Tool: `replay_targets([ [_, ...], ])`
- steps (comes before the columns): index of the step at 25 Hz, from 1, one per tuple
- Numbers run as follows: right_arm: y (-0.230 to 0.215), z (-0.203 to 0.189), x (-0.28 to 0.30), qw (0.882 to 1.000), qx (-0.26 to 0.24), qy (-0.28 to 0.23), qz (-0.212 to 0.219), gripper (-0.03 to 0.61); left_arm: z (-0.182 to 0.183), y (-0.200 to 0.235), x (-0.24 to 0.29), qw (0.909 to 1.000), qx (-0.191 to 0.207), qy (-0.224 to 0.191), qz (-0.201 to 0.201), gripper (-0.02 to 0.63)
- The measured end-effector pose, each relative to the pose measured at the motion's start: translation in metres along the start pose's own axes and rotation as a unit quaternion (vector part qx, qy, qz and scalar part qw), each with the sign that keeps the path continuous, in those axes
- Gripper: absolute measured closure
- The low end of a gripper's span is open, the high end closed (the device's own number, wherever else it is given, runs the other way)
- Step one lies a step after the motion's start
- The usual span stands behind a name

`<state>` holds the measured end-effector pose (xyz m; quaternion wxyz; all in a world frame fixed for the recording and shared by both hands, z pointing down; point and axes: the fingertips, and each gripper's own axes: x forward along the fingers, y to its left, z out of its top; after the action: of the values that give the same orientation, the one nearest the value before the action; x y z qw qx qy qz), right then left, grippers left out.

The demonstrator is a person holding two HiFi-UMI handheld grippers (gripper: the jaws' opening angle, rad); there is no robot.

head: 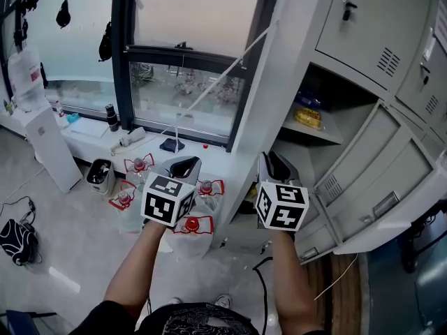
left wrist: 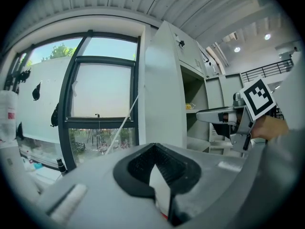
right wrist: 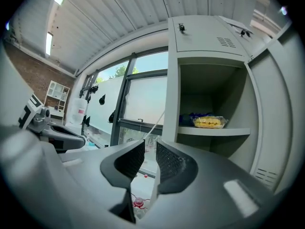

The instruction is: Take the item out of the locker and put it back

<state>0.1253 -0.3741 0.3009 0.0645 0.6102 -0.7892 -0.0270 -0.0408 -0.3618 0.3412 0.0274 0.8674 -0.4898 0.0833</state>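
Ahead, a grey locker (head: pixel 279 82) stands by the window (head: pixel 185 96). A yellow packet (head: pixel 307 118), maybe snacks, lies on its shelf (head: pixel 318 133). My left hand-held gripper (left wrist: pixel 153 149) is closed, my right hand-held gripper (right wrist: pixel 149 151) slightly parted and empty.

No readable text anywhere, red print on the white jug (right wrist: pixel 79 110) too small

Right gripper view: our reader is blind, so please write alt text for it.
The right gripper, jaws slightly apart and empty, points near an open locker compartment at right, where a yellow packet lies on the shelf. A window fills the left.
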Motion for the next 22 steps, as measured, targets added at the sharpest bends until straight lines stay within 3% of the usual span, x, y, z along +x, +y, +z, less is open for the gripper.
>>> replay_targets([
  [9,0.066,-0.011,0.015,0.999,0.001,0.011,0.044,0.486,-0.011,0.049,-0.041,0.9994,-0.020,0.004,0.026,0.606],
  [22,0.144,-0.025,0.020,0.996,0.009,0.021,0.090,0.543,-0.035,0.106,-0.097,0.9973,-0.027,0.020,0.065,0.606],
])
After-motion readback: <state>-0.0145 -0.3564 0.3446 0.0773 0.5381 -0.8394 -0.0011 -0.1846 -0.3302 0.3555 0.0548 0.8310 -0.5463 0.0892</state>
